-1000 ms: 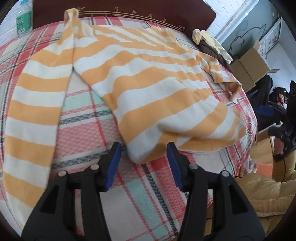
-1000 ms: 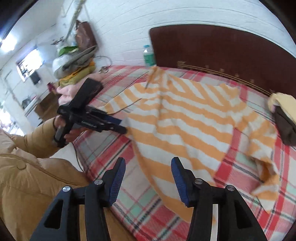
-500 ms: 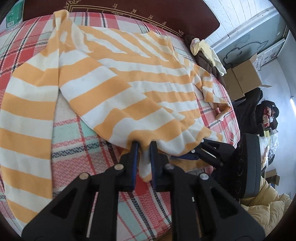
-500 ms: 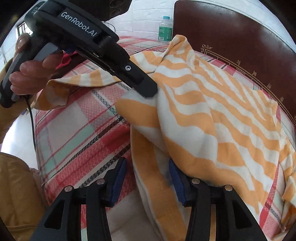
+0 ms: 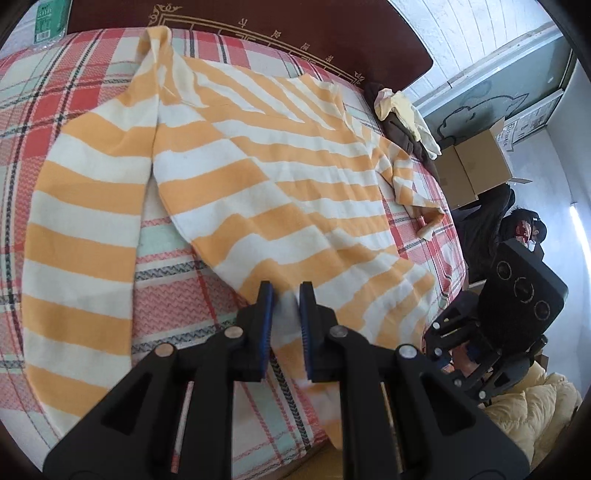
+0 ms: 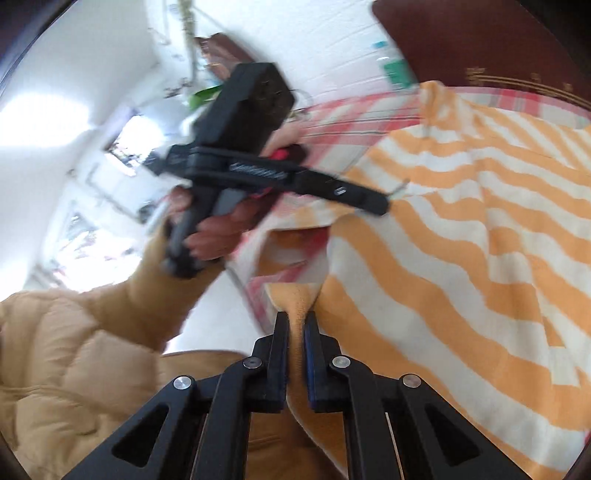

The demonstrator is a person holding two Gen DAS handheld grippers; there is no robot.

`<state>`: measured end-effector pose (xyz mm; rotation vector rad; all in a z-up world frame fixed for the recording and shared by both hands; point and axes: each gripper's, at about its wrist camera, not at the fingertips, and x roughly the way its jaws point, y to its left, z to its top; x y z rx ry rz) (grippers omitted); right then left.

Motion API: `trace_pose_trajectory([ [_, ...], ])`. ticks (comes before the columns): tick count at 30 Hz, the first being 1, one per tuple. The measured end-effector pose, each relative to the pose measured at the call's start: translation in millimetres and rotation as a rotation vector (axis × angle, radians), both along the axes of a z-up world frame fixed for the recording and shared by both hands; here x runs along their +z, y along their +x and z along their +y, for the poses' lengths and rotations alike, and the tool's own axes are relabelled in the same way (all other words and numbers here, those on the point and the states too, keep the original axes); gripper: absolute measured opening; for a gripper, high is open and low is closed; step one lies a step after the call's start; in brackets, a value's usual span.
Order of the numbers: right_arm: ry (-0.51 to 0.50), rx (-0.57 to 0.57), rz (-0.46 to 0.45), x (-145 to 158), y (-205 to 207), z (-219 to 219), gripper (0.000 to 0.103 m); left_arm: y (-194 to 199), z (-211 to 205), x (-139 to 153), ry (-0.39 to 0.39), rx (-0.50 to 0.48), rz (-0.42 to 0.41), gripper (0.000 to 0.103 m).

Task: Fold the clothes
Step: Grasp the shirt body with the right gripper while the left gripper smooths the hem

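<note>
Hem of striped sweater (image 5: pixel 280 192) clamped in left hand-held gripper (image 5: pixel 286 295) and right hand-held gripper (image 6: pixel 295 325), over plaid bed (image 5: pixel 177 280). Lift level; keep hem taut; avoid sleeve drag.

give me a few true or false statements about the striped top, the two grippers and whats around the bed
1. The left gripper is shut on the hem of the orange and white striped top. True.
2. The right gripper is open and holds nothing. False: it is shut on an orange fold of the top.
3. The top lies on a plain blue sheet. False: the plaid bedcover is red, pink and pale green.
4. A cardboard box stands beyond the bed's far side. True.
5. A green-labelled bottle stands by the headboard. True.
</note>
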<state>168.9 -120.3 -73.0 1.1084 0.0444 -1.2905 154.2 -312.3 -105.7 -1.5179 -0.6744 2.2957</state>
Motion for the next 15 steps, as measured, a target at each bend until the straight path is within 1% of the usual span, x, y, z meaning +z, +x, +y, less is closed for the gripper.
trace_pose_trajectory([
  [1, 0.005, 0.02, -0.015, -3, 4, -4, 0.007, 4, 0, 1, -0.023, -0.002, -0.001, 0.014],
  [3, 0.045, 0.045, -0.018, -17, 11, -14, 0.007, 13, 0, 3, -0.072, -0.007, -0.003, 0.015],
  [6, 0.126, 0.089, -0.023, -46, 19, -34, 0.01, 22, -2, -2, -0.148, 0.001, -0.022, 0.015],
  [8, 0.135, 0.092, 0.003, -45, 18, -37, 0.012, 24, -6, -7, -0.173, 0.012, -0.039, 0.015],
  [10, 0.143, 0.095, 0.028, -44, 18, -40, 0.021, 23, -15, -11, -0.198, 0.048, -0.047, 0.015],
  [12, 0.151, 0.097, 0.054, -44, 17, -43, 0.046, 19, -28, -12, -0.225, 0.109, -0.047, 0.015],
  [13, 0.155, 0.099, 0.067, -43, 17, -45, 0.047, 16, -35, -11, -0.244, 0.134, -0.039, 0.017],
  [14, 0.159, 0.1, 0.08, -43, 17, -46, 0.047, 10, -42, -9, -0.269, 0.165, -0.027, 0.027],
  [15, 0.163, 0.101, 0.093, -42, 17, -48, 0.048, 4, -49, -7, -0.294, 0.198, -0.016, 0.034],
])
